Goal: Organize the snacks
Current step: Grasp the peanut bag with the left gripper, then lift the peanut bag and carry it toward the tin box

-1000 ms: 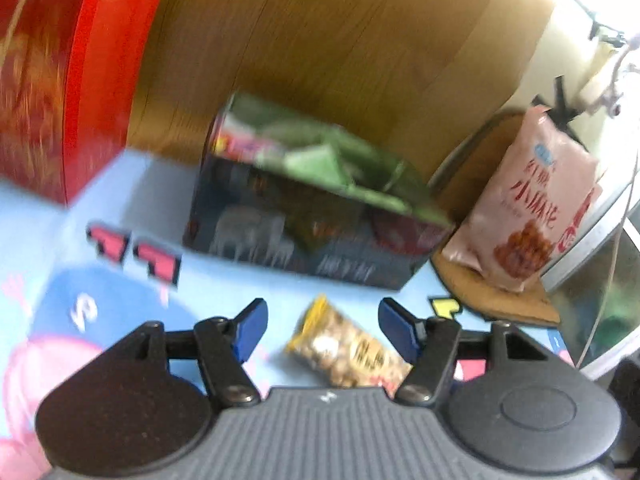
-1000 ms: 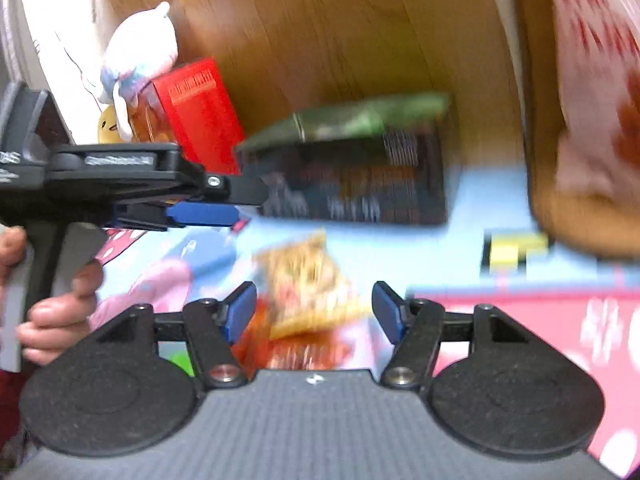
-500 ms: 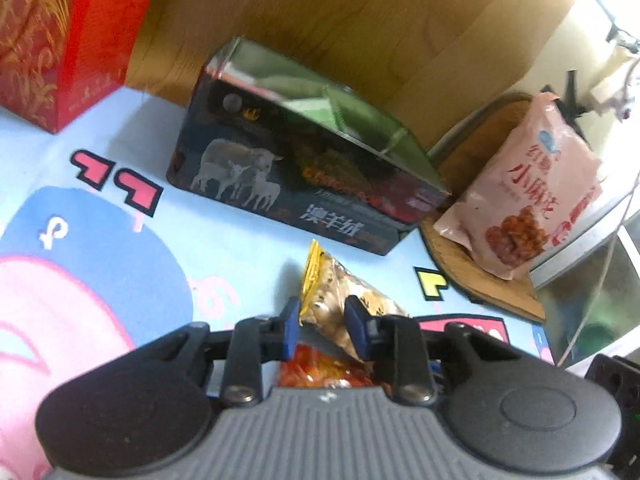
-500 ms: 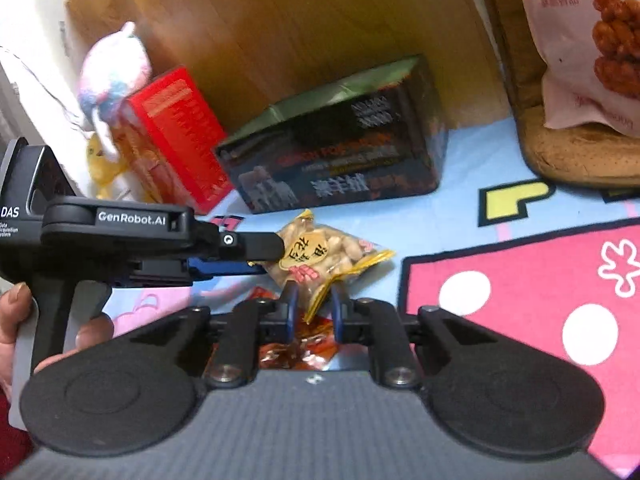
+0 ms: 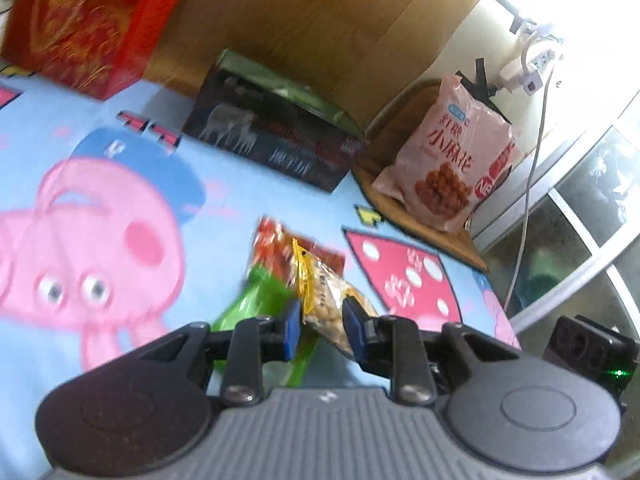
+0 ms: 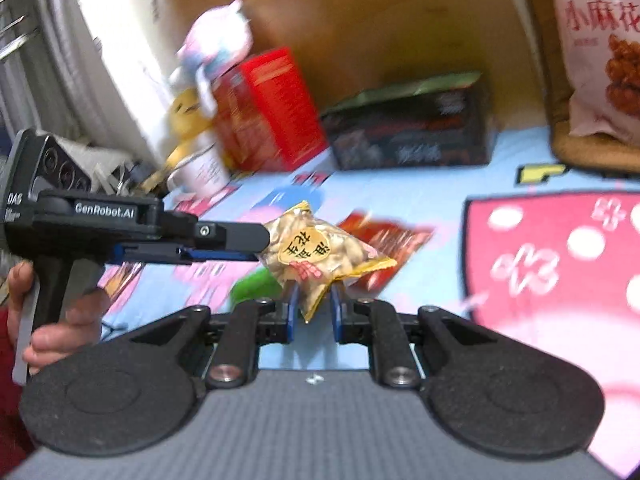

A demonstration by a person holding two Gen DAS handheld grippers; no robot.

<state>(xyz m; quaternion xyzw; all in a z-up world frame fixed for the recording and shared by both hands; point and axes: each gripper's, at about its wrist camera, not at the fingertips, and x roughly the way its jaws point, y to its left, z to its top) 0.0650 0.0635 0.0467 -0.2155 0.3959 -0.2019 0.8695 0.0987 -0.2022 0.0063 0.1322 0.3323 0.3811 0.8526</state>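
A yellow peanut packet [image 5: 324, 300] [image 6: 316, 252] hangs above the cartoon mat, held from two sides. My left gripper [image 5: 320, 326] is shut on one end of it. My right gripper [image 6: 314, 312] is shut on its lower corner. The left gripper shows in the right wrist view [image 6: 256, 246] reaching in from the left. A red snack packet [image 5: 276, 248] [image 6: 384, 236] and a green packet [image 5: 256, 304] [image 6: 252, 288] lie on the mat under it. An open dark box [image 5: 276, 144] [image 6: 408, 136] stands at the back by the wooden wall.
A red gift box [image 5: 88, 24] [image 6: 268, 108] stands at the back left. A big pink snack bag [image 5: 448, 160] [image 6: 600, 52] leans on a brown cushion [image 5: 404, 208] at the back right. A plush toy [image 6: 216, 40] sits behind the red box. A cable [image 5: 528, 160] hangs by the window.
Both grippers closed on the peanut packet and have lifted it off the mat. The red and green packets beneath it are now uncovered.
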